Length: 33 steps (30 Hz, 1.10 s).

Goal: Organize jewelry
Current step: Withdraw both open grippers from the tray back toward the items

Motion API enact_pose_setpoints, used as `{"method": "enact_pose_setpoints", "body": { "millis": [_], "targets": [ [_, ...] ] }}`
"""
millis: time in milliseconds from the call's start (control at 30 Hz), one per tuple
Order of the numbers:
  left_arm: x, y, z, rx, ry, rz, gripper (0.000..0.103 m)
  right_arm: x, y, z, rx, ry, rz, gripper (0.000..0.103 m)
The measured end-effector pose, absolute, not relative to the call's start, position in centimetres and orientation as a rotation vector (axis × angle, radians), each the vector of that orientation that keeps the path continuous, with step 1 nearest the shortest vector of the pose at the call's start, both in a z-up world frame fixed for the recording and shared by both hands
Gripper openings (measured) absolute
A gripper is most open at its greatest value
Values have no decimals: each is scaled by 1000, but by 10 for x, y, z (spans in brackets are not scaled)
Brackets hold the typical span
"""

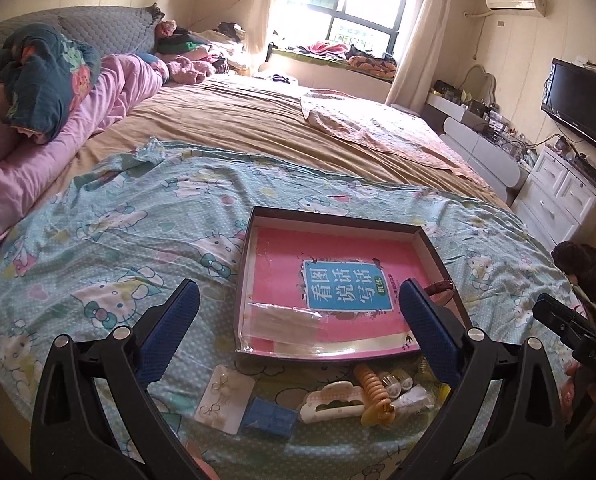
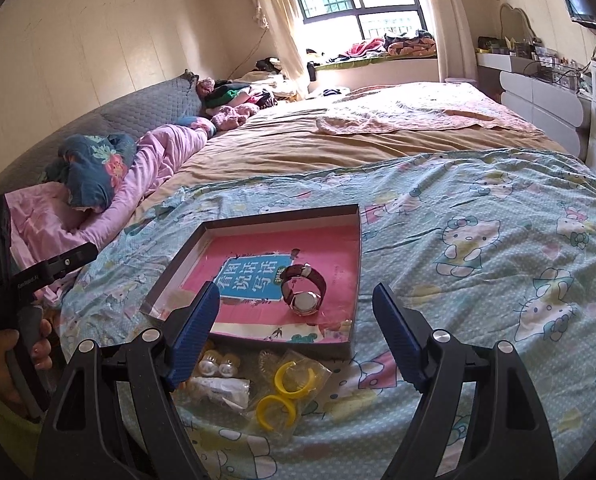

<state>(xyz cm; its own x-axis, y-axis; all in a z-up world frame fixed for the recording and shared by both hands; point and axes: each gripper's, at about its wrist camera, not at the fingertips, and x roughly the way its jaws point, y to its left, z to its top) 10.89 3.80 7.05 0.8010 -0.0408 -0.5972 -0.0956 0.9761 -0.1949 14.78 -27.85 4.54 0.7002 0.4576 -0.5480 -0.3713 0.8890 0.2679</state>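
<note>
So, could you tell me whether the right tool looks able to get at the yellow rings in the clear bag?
Probably yes: the right tool is open and empty, and the yellow rings lie uncovered on the bedspread in front of the box.

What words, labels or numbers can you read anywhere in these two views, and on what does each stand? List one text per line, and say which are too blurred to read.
"看图说话写话" on the blue panel of the pink book lying in the box.
"训练" on the small green tag beside that title.
"D45", roughly, on the right gripper; faint.
Small white lettering on the left gripper: too blurred to read.
Watch dial: nothing legible.
</note>
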Motion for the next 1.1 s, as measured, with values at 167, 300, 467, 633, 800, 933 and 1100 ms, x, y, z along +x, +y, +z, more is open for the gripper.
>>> {"method": "enact_pose_setpoints", "body": {
  "millis": [167,300,467,633,800,933,1100],
  "targets": [
    [97,37,63,-202,659,34,93,136,-272,40,110,673,480,78],
    [90,40,53,-198,680,44,93,128,-266,30,97,707,492,78],
    [79,42,41,-192,708,50,93,120,-259,16,84,751,500,78],
    [74,42,25,-180,749,55,93,116,-254,6,75,785,506,78],
    [70,40,7,-149,797,60,93,111,-248,-3,58,811,511,78],
    [68,39,-9,-111,837,62,93,109,-247,-9,53,830,511,78],
    [69,41,-30,-88,892,49,91,110,-245,-16,50,852,509,78]
  ]
}}
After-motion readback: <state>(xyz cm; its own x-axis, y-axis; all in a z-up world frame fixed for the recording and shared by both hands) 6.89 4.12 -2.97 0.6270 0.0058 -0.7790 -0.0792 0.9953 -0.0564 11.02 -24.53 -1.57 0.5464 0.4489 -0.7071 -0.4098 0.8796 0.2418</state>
